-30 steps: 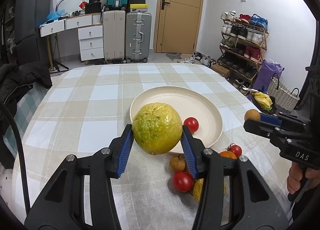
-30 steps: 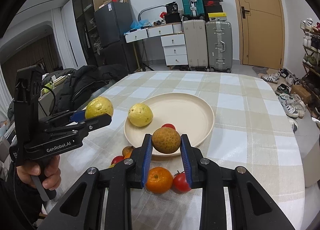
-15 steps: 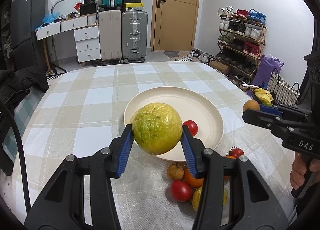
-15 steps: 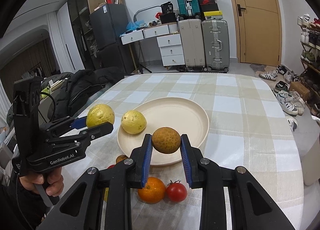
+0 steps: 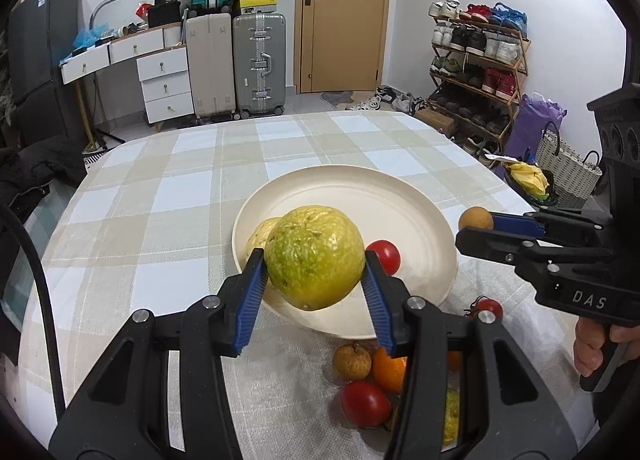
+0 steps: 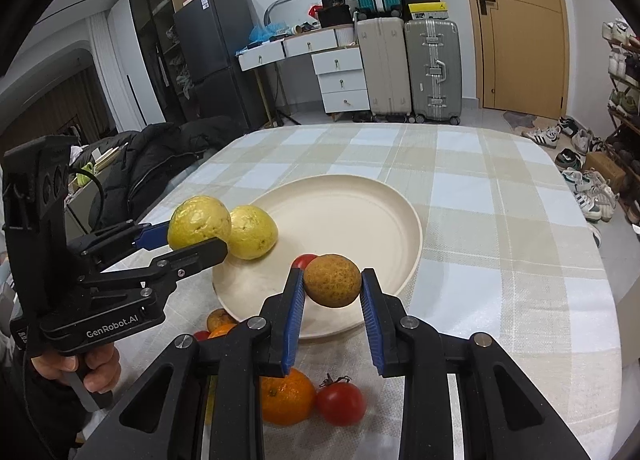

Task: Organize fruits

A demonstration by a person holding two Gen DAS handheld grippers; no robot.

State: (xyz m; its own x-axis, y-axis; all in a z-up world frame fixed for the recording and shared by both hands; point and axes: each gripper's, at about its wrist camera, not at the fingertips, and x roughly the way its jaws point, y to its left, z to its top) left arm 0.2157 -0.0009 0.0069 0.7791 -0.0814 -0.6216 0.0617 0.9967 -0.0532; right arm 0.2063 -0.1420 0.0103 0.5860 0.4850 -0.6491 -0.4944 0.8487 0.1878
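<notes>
My left gripper (image 5: 314,274) is shut on a large yellow-green fruit (image 5: 314,256) and holds it above the near left rim of the cream plate (image 5: 400,204). It also shows in the right wrist view (image 6: 199,222). My right gripper (image 6: 331,294) is shut on a small brown fruit (image 6: 332,280) above the plate's near rim (image 6: 360,324). That brown fruit shows at the right in the left wrist view (image 5: 475,218). On the plate lie a yellow fruit (image 6: 253,232) and a red tomato (image 5: 383,256).
Loose fruit lies on the checked tablecloth (image 5: 168,196) in front of the plate: a brown longan-like fruit (image 5: 352,360), an orange (image 6: 286,396), tomatoes (image 6: 341,402) (image 5: 366,404). A black coat (image 6: 160,156) lies off the table's left side. Suitcases and a shoe rack stand far behind.
Both grippers have moved forward over the plate's near rim with their fruits still held. The yellow fruit on the plate now shows behind my left gripper's fruit.
</notes>
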